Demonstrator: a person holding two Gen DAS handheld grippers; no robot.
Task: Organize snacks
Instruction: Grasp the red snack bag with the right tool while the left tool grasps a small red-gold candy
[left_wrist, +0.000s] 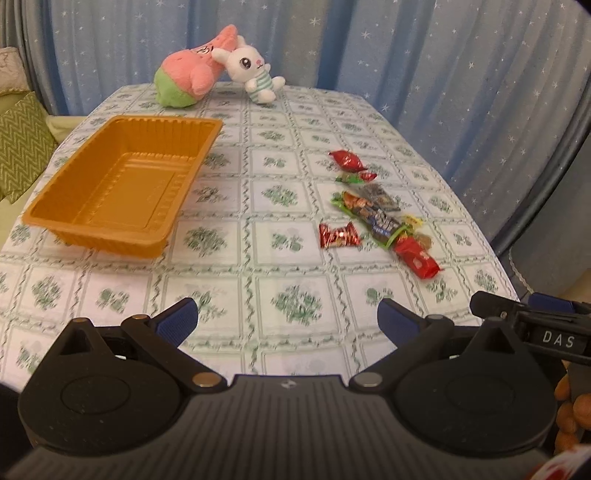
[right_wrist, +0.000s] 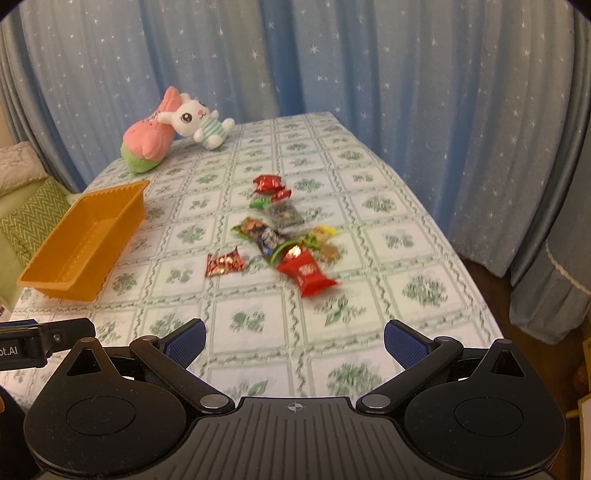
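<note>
Both tongs, left and right, held spread wide, nothing pinched. Snack pile scattered on table ahead of right tongs; empty orange tray parked ahead-left of left tongs.

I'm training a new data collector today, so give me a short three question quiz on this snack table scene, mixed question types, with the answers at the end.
1. True or false: the orange tray already holds a snack.
2. Multiple choice: the left gripper and right gripper are A) both open, B) both shut, C) one holding a wrapper.
3. Short answer: which two soft toys lie at the table's far end?

Key:
1. False; the snack pile lies on the tablecloth.
2. A.
3. White bunny plush leaning on pink and green plush.
</note>
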